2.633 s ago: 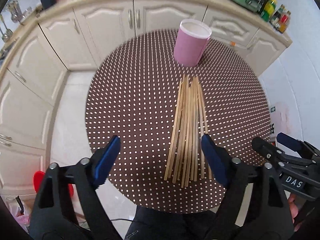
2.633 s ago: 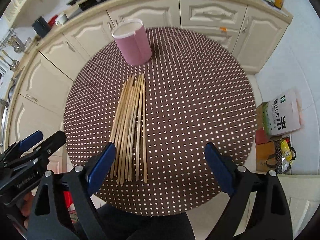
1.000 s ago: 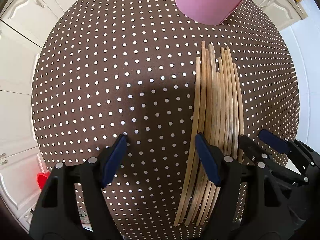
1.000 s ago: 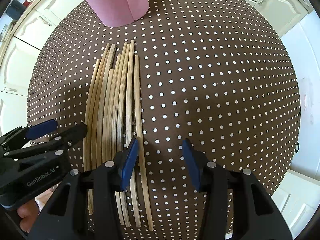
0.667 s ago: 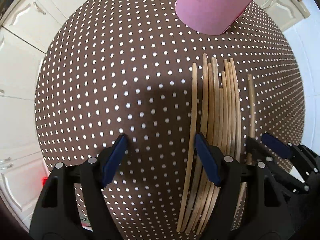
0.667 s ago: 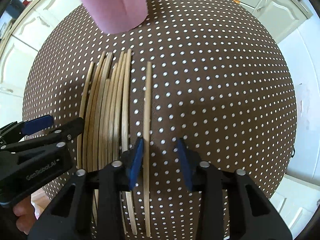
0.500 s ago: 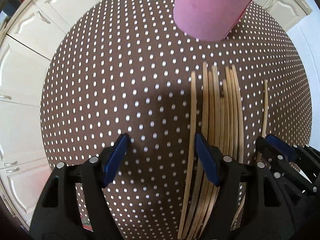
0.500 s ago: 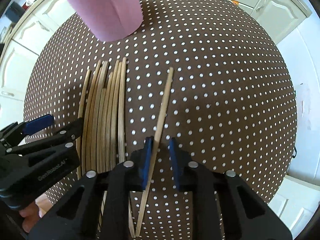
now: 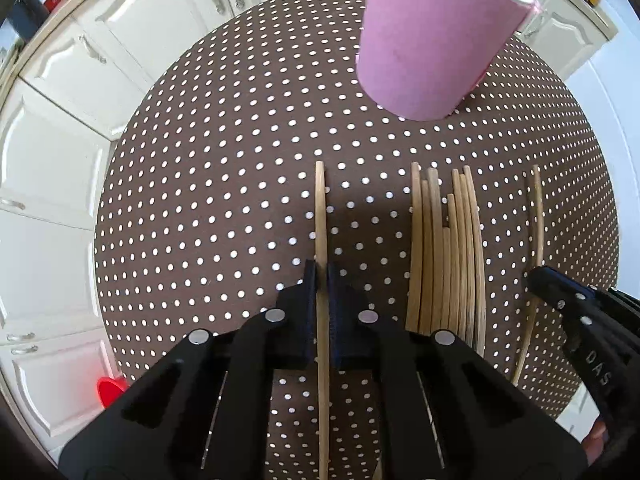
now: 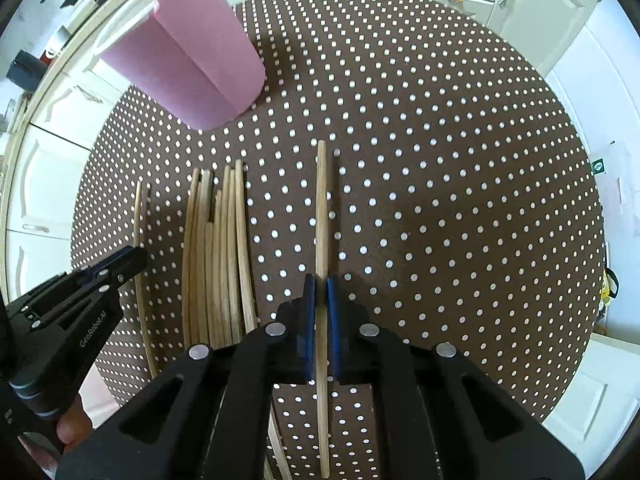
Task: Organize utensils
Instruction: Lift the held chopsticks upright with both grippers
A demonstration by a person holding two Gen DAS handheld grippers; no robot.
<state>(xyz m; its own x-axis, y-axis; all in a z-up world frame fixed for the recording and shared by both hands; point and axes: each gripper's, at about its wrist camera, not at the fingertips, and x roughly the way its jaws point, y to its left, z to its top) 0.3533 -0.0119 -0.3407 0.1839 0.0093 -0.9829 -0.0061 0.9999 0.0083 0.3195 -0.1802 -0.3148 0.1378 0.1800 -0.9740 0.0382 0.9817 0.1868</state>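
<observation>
Pink paper cup (image 9: 432,36) stands on the dotted brown table (image 9: 224,184); its rim is cut off at the frame's top, so we cannot see what it holds. We hold two grippers. The left gripper (image 9: 322,276) is clamped on one chopstick (image 9: 320,216), left of the loose bundle of chopsticks (image 9: 444,248) lying before the cup. The right gripper (image 10: 321,280) is pinched on another chopstick (image 10: 321,208), right of that bundle. Both sticks' near ends pass under the gripper bodies.
</observation>
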